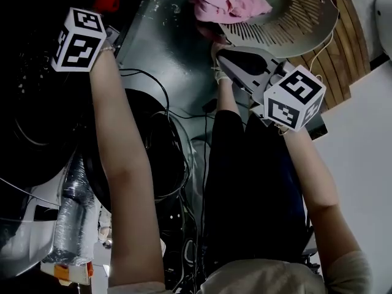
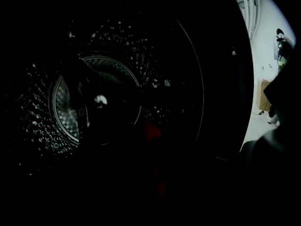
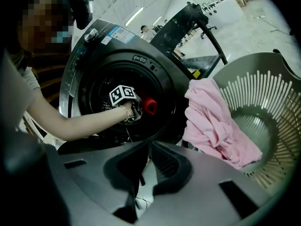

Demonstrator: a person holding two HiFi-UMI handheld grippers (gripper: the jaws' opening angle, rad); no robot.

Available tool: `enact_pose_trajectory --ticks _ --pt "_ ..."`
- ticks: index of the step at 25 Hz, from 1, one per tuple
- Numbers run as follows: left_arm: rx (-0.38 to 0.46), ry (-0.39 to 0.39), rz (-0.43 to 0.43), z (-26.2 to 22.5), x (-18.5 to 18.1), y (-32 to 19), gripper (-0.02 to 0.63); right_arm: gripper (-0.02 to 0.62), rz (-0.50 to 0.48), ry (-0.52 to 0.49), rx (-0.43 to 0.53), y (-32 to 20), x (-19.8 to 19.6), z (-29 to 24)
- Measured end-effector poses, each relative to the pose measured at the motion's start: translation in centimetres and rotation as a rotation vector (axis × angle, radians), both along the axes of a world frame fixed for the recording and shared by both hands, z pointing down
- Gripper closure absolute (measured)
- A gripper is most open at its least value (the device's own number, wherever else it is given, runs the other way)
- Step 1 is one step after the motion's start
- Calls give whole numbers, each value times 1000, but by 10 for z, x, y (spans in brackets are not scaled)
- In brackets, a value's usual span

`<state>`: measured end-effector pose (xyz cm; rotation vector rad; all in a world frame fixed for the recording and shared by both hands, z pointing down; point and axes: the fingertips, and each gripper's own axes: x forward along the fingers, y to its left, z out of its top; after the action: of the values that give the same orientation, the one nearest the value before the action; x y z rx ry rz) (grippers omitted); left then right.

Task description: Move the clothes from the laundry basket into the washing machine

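Observation:
In the right gripper view, the dark washing machine (image 3: pixel 94 55) stands with its door open. My left gripper (image 3: pixel 138 108) reaches into the mouth, with a bunched red garment (image 3: pixel 149 105) at its tip. The left gripper view looks into the dark perforated drum (image 2: pixel 70 107), and a red strip (image 2: pixel 153 131) runs between the shut jaws. From the head view, the left gripper (image 1: pixel 110 23) is at the top left. My right gripper (image 1: pixel 222 51) hangs shut and empty beside the grey laundry basket (image 1: pixel 300 23), which holds a pink garment (image 1: pixel 226 2).
Black cables (image 1: pixel 177 158) and a silver ribbed hose (image 1: pixel 73 207) lie on the floor below the machine. The basket's slatted wall (image 3: pixel 263 93) stands to the right of the machine, with the pink garment (image 3: pixel 211 121) draped over its rim. A black frame (image 3: pixel 188 22) stands behind.

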<state>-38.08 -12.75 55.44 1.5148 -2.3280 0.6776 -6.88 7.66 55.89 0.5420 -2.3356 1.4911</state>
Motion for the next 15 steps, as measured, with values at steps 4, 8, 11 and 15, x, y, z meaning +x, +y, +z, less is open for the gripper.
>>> enact_pose_trajectory --ticks 4,8,11,15 --pt "-83 136 21 30 16 6 376 561 -4 5 -3 4 1 0" --pt "-48 279 -23 32 38 41 365 561 -2 3 -16 8 3 -2" --pt "-35 358 -23 30 61 63 365 561 -4 3 -19 8 5 -3" --pt "-98 409 40 44 90 78 364 561 9 1 -14 1 4 -2"
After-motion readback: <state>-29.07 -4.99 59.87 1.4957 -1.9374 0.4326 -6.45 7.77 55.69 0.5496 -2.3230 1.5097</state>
